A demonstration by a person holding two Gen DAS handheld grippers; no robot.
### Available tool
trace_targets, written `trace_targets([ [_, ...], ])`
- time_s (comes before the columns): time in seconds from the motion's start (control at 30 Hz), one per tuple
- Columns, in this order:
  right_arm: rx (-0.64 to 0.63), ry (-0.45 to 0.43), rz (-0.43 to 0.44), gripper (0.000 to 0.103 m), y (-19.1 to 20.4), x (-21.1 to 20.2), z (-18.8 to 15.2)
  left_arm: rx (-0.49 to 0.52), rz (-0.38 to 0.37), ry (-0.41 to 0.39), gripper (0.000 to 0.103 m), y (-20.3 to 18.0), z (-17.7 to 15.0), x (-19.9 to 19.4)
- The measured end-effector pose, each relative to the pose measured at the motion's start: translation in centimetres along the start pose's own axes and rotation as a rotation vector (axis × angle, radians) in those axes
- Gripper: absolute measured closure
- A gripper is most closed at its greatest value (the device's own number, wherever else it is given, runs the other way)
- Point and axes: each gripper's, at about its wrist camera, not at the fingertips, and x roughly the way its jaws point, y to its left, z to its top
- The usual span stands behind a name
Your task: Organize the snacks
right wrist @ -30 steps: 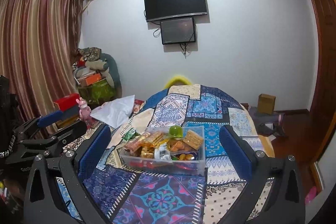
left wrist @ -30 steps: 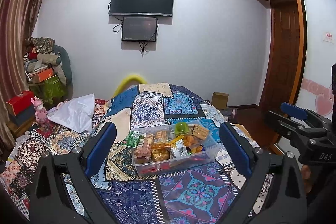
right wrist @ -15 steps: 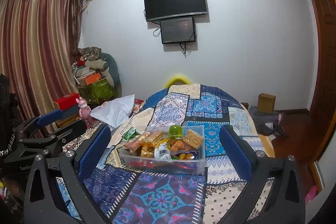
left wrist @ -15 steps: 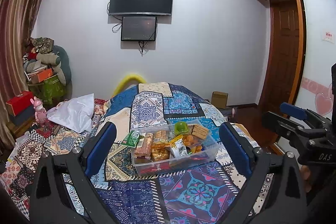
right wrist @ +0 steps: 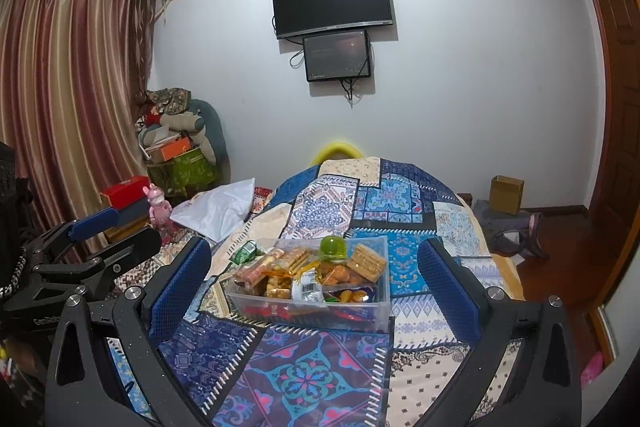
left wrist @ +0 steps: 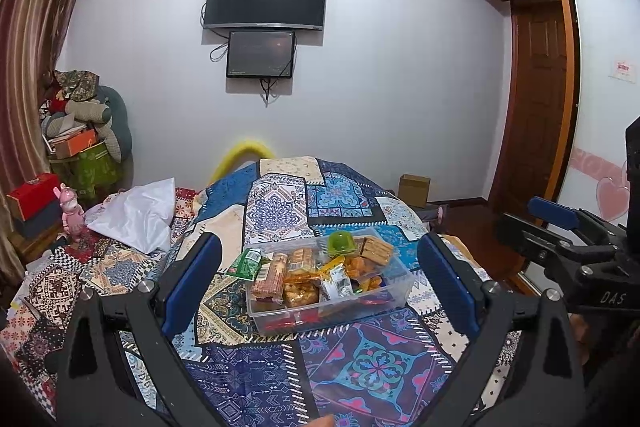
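Observation:
A clear plastic box heaped with packaged snacks sits on a patchwork bedspread; it also shows in the right wrist view. On top lie a green jelly cup, cracker packs and a long biscuit pack. A green packet lies on the bedspread just left of the box. My left gripper is open and empty, held back from the box. My right gripper is open and empty, also short of the box. Each gripper shows at the edge of the other's view.
A white pillow lies on the bed's left. Boxes, a pink toy and piled bedding stand by the curtain. A cardboard box sits on the floor at the right by a wooden door. Two screens hang on the far wall.
Almost nothing has moved; both grippers hold nearly still with only a slight drift of view.

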Motion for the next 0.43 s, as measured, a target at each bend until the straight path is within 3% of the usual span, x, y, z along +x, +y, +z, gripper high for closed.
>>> trace_targets([
  [0.43, 0.004, 0.012, -0.003, 0.0, -0.02, 0.39, -0.19, -0.009, -0.009, 0.013, 0.004, 0.21, -0.41, 0.74],
])
